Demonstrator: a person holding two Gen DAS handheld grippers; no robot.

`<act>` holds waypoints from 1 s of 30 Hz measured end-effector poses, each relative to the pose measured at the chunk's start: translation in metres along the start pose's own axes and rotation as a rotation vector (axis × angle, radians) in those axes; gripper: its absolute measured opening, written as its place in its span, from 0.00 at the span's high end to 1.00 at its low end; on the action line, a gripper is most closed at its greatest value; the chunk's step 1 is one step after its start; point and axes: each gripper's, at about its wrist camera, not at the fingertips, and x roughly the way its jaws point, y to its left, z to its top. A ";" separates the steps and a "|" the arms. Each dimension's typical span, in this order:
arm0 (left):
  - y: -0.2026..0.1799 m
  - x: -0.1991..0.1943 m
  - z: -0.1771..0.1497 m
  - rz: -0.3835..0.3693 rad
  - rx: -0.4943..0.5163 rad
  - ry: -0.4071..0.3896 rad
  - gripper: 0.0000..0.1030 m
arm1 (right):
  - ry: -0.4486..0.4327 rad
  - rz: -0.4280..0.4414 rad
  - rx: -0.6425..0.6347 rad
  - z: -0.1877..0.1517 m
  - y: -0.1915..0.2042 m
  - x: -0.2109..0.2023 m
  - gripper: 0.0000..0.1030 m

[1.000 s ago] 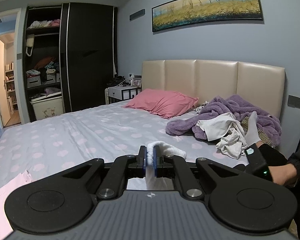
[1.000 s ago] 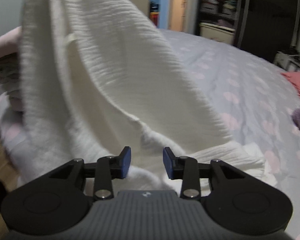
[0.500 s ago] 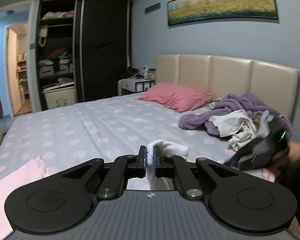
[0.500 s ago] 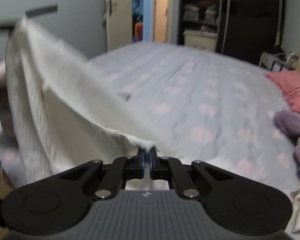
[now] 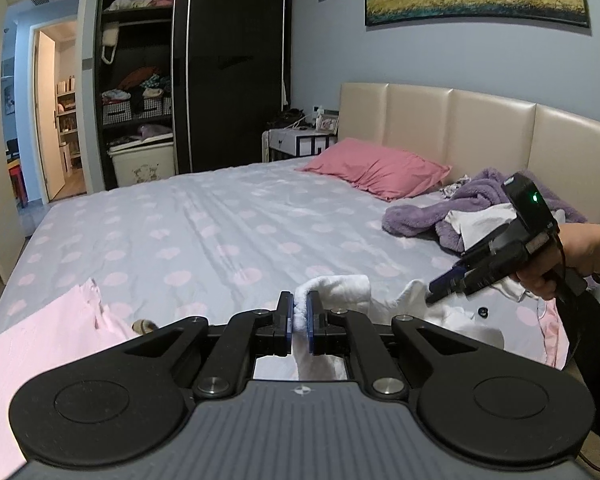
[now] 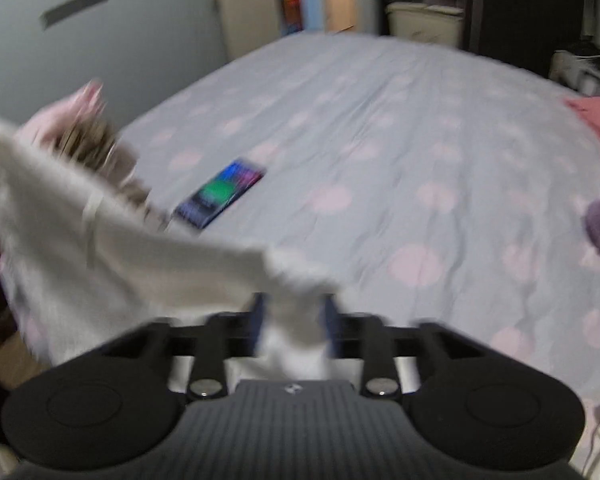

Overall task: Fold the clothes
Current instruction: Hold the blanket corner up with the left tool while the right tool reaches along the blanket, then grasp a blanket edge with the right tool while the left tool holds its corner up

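A white crinkled cloth (image 5: 340, 290) hangs between my two grippers above the near edge of the bed (image 5: 200, 232). My left gripper (image 5: 299, 316) is shut on a fold of it. In the left wrist view a hand holds my right gripper (image 5: 434, 294) at the right, tips against a raised peak of the cloth. The blurred right wrist view shows the white cloth (image 6: 100, 248) stretched from the left into my right gripper (image 6: 294, 320). Its fingers stand well apart with a thick bunch of cloth between them.
A pink garment (image 5: 40, 352) lies at the near left bed corner. A phone (image 6: 220, 192) with a lit screen rests on the spotted sheet. A purple robe (image 5: 420, 220) with other clothes is heaped by the headboard, beside a pink pillow (image 5: 380, 168). A dark wardrobe (image 5: 228, 64) stands beyond.
My right gripper closed on the cloth's edge, swung down and rightward, and its fingers now stand apart again. The cloth dropped lower, uncovering the phone. My left gripper kept its hold.
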 end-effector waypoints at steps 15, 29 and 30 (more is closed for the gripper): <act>-0.002 0.002 -0.002 -0.010 0.010 0.009 0.95 | -0.048 0.085 -0.209 -0.019 -0.048 0.020 0.29; 0.002 0.003 -0.004 -0.010 0.012 0.014 0.95 | 0.064 0.222 -0.149 0.008 -0.068 0.076 0.41; 0.002 0.003 -0.005 -0.011 0.017 0.016 0.95 | 0.058 0.228 -0.157 0.007 -0.065 0.072 0.54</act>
